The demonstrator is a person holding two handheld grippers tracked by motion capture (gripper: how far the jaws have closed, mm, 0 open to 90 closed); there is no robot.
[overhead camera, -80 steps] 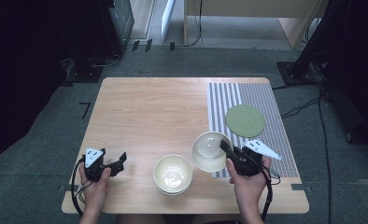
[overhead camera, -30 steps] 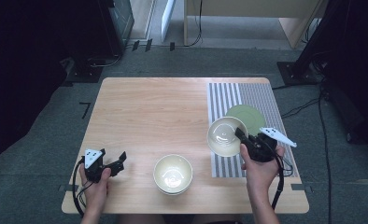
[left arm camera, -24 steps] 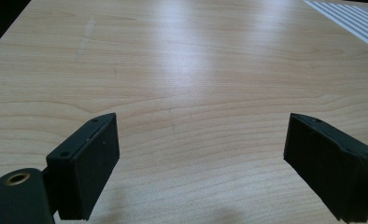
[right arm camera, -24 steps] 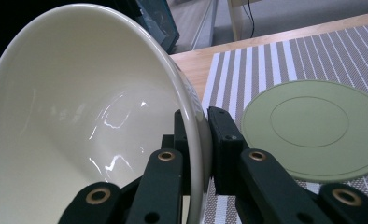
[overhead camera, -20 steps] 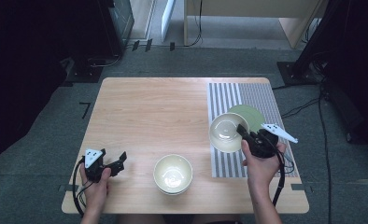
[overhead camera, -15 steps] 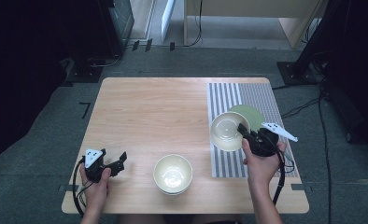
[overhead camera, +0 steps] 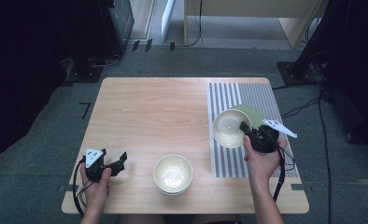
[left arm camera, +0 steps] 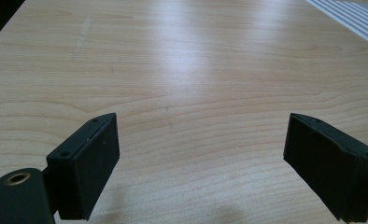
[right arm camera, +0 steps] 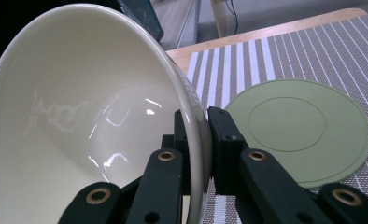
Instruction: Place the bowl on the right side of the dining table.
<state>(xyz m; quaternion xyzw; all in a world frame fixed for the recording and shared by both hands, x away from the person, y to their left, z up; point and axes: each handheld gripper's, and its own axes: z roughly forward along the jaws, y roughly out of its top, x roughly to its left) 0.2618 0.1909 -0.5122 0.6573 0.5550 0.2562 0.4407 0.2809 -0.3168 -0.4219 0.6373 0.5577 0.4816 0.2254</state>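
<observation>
My right gripper (overhead camera: 245,128) (right arm camera: 197,135) is shut on the rim of a cream bowl (overhead camera: 230,128) (right arm camera: 79,121), holding it tilted above the striped mat (overhead camera: 247,93). A flat green plate (overhead camera: 250,114) (right arm camera: 299,128) lies on the mat just beyond and right of the held bowl, partly hidden by it in the high view. Another cream bowl (overhead camera: 173,173), which looks like a stack of two, sits on the wooden table (overhead camera: 154,112) near its front edge. My left gripper (overhead camera: 119,161) (left arm camera: 198,154) rests open at the front left, with bare wood between its jaws.
The grey-and-white striped mat (right arm camera: 285,51) covers the table's right part. Dark floor, cables and furniture legs surround the table. Bare wood spreads across the left and middle.
My right gripper has carried the cream bowl from beside the front stack up and to the right, over the mat towards the green plate. The left gripper has stayed still.
</observation>
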